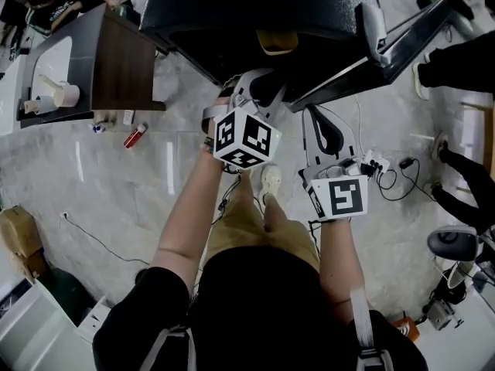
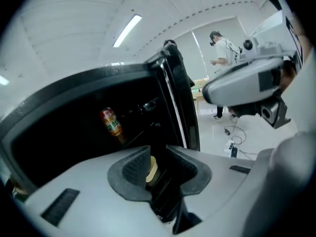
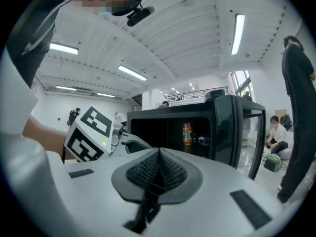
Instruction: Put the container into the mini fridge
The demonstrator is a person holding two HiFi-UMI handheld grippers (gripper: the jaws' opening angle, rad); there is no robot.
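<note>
The black mini fridge (image 1: 232,10) stands in front of me with its door (image 1: 402,41) swung open to the right. My left gripper (image 1: 255,87) reaches into the opening, jaws nearly closed on the cream rim of the container (image 2: 151,169). From the head view the container (image 1: 277,41) is a tan shape just inside the dark opening. A red can (image 2: 111,123) stands on a shelf inside the fridge (image 2: 98,127), also visible as the can (image 3: 187,132) in the right gripper view. My right gripper (image 1: 325,134) hangs back from the fridge (image 3: 177,127), its jaws (image 3: 159,157) shut with nothing between them.
A dark wooden table (image 1: 116,60) with cups stands at the left, and a red can (image 1: 134,136) lies on the floor beside it. Cables (image 1: 387,176) run over the floor at the right. People stand nearby, one person (image 3: 296,107) beyond the door (image 3: 247,132).
</note>
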